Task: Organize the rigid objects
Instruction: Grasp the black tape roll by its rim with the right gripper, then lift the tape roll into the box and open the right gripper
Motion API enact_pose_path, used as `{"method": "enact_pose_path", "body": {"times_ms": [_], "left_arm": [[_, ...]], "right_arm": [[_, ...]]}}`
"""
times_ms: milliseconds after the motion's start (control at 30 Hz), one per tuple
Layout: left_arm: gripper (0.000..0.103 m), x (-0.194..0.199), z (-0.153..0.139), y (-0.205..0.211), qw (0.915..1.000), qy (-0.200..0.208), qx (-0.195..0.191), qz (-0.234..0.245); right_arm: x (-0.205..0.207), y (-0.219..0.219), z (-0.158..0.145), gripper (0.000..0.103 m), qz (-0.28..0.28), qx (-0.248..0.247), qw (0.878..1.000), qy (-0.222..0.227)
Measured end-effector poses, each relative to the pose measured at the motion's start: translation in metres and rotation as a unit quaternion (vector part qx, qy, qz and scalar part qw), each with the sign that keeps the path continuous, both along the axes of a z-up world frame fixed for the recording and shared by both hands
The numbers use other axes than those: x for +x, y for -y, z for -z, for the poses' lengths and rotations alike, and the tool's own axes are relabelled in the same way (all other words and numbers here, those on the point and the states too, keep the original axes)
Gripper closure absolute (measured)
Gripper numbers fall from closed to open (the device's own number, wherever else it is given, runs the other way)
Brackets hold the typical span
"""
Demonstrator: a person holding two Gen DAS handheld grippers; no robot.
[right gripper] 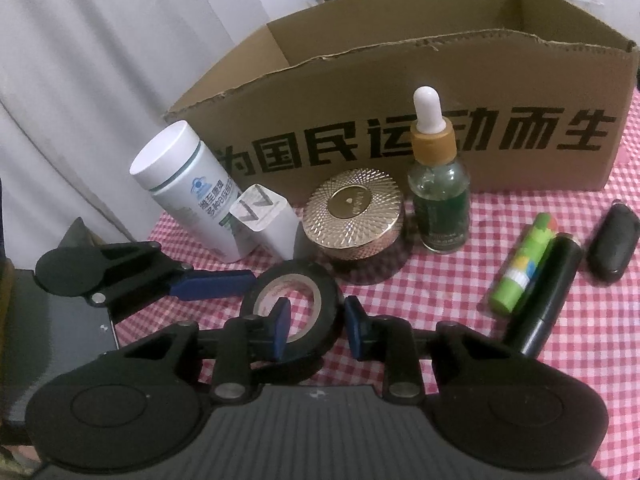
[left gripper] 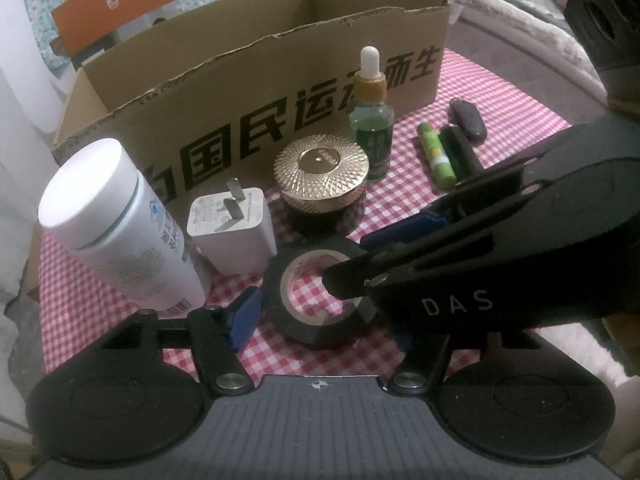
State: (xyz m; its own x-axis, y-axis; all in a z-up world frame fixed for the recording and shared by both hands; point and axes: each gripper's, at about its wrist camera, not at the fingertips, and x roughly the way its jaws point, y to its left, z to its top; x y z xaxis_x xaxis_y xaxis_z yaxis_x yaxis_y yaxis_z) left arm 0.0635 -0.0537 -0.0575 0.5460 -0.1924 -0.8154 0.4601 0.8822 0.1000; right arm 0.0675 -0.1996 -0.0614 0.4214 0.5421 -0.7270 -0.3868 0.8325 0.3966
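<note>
While working at the front edge of a red-and-white checked surface (right gripper: 460, 280), caught mid-grasp on a roll of black tape (left gripper: 316, 336) lying flat there, hole up. Right gripper (right gripper: 316, 324) partly closed astride the roll's right wall: one blue pad (right gripper: 282, 328) down inside the hole, the other just outside the rim. A sliver of gap seemingly left at the inner pad, so not yet judged a firm pinch. Left gripper (left gripper: 324, 328) open wider, straddling the whole roll from the left, near pad just beside the outer wall, far finger mostly hidden under the right gripper.

Behind the tape, standing in a row: white pill bottle (left gripper: 120, 232), white plug adapter (left gripper: 236, 236), gold-lidded jar (left gripper: 320, 172) and green dropper bottle (left gripper: 370, 132). Behind them, an open cardboard box (left gripper: 280, 92) along the far edge. Toward the right edge, lying side by side: green stick (right gripper: 520, 268), black tube (right gripper: 548, 292) and dark fob (right gripper: 612, 244).

To do this step well: complete the squeeze squarely on the wall, pads flat against inner core and outer face, before any lift. Hold the left gripper off the roll, or draw it clear, to avoid two tools fighting over one ring. Lift straight up to clear the adapter and jar close behind. Then carry over the box's torn front wall and set down inside rather than dropping from high up
</note>
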Motion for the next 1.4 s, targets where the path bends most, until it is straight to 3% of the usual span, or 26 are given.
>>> {"method": "enact_pose_path", "body": {"times_ms": [400,567,833,1033,1200,1400], "left_arm": [[0.037,-0.016,-0.009,0.000,0.9999,0.015,-0.006,-0.005],[0.037,-0.030,-0.026,-0.002,0.9991,0.042,-0.009,-0.003],[0.037,-0.044,-0.083,-0.010,0.9923,0.122,-0.021,-0.004],[0.037,-0.013,-0.129,-0.021,0.9863,0.162,-0.029,-0.014],[0.037,0.040,-0.140,-0.031,0.9909,0.129,-0.028,-0.025],[0.037,0.117,-0.119,-0.043,0.9987,0.023,-0.015,-0.042]], "right_arm": [[-0.011,0.000,-0.008,0.074,-0.001,0.000,1.000,0.006],[-0.022,0.004,-0.023,0.074,0.002,0.004,1.000,0.021],[-0.039,0.004,-0.088,0.074,-0.007,0.009,0.994,0.106],[-0.017,-0.003,-0.140,0.074,-0.025,0.017,0.985,0.171],[0.043,-0.016,-0.157,0.074,-0.050,0.024,0.988,0.146],[0.134,-0.036,-0.132,0.074,-0.065,0.019,0.997,0.027]]}}
